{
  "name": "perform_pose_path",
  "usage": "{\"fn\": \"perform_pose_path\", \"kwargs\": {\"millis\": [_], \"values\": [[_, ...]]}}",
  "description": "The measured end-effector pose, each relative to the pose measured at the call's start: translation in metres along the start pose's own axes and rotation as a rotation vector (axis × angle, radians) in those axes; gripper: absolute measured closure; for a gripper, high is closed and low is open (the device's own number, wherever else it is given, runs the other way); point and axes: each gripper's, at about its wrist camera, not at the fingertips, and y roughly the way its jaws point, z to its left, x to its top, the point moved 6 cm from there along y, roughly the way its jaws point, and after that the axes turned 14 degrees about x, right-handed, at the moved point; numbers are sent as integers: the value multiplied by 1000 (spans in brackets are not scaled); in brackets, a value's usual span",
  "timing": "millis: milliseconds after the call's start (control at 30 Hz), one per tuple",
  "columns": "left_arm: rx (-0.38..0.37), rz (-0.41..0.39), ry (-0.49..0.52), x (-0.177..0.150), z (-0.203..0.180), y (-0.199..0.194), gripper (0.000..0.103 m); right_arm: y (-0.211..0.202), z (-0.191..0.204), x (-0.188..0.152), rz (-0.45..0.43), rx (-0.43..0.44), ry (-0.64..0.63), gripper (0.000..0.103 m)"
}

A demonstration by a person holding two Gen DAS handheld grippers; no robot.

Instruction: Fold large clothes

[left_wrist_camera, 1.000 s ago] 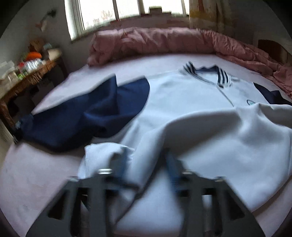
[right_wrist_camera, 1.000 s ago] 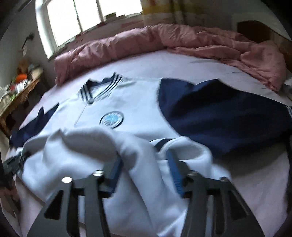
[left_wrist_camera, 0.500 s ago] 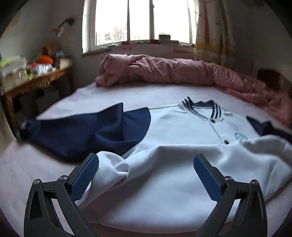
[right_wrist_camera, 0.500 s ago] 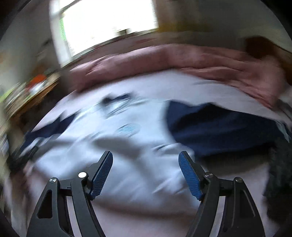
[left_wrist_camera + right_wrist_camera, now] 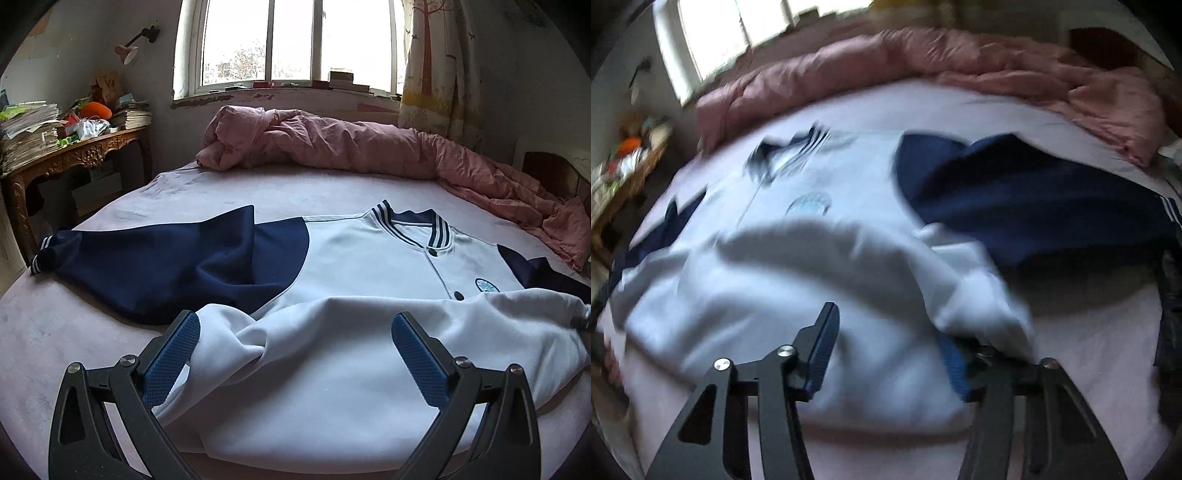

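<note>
A white jacket (image 5: 369,266) with navy sleeves lies face up on the bed, its lower part folded up toward the chest badge. My left gripper (image 5: 295,354) hovers just above that folded white edge, open wide, with nothing pinched. One navy sleeve (image 5: 166,266) stretches out to the left. In the blurred right wrist view my right gripper (image 5: 890,332) is closing around a bunched corner of the jacket (image 5: 775,295). White cloth sits between the jaws and drapes over the right finger. The other navy sleeve (image 5: 1034,206) lies beyond it.
A rumpled pink duvet (image 5: 332,144) runs along the far side of the bed (image 5: 258,188) under the window. A carved wooden desk (image 5: 74,155) piled with papers stands at the left. Something dark (image 5: 1171,295) lies at the bed's right edge.
My left gripper let go of the white fold, opened wide and lifted back. My right gripper opened off the cloth, swung away, then came back over the corner with its jaws narrower.
</note>
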Motion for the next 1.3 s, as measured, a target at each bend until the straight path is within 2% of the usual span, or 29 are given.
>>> {"fn": "perform_pose_path", "kwargs": {"millis": [100, 167, 200, 367, 500, 567, 633, 667, 700, 767, 900, 1000, 1100, 1167, 1300], "values": [[25, 13, 13, -2, 0, 4, 0, 4, -17, 8, -55, 37, 55, 54], [48, 24, 26, -5, 1, 9, 0, 11, -30, 13, -86, 8, 70, 64], [61, 32, 32, -6, 1, 12, 0, 17, -32, 15, -95, -31, 63, 66], [120, 68, 51, -14, 9, 27, 0, 31, -36, 15, -60, -77, 33, 67], [75, 108, 10, -17, 17, 36, 0, 20, -26, 19, -106, -131, -18, 67], [54, 99, -8, -15, 21, 33, 3, 8, -10, 22, -150, -173, -76, 67], [38, 75, -4, -11, 23, 28, 22, -5, 11, 25, -213, -196, -154, 62], [38, 70, 4, -10, 24, 26, 43, -10, 17, 26, -235, -210, -168, 58], [57, 64, 11, -9, 27, 26, 61, -15, 24, 27, -265, -217, -176, 49], [84, 64, 11, -7, 34, 30, 76, -19, 37, 27, -306, -183, -186, 47], [69, 126, -22, -13, 48, 50, 84, 0, 51, 18, -236, -81, -159, 47], [40, 152, -30, -16, 53, 72, 84, 16, 58, 11, -195, -35, -148, 47], [-10, 255, -93, -25, 61, 97, 85, 37, 65, -1, -95, -30, -166, 47], [-28, 264, -123, -26, 65, 97, 83, 45, 66, -6, -64, -44, -177, 47], [25, 239, -76, -25, 59, 89, 80, 53, 61, -8, -35, -66, -166, 47]]}}
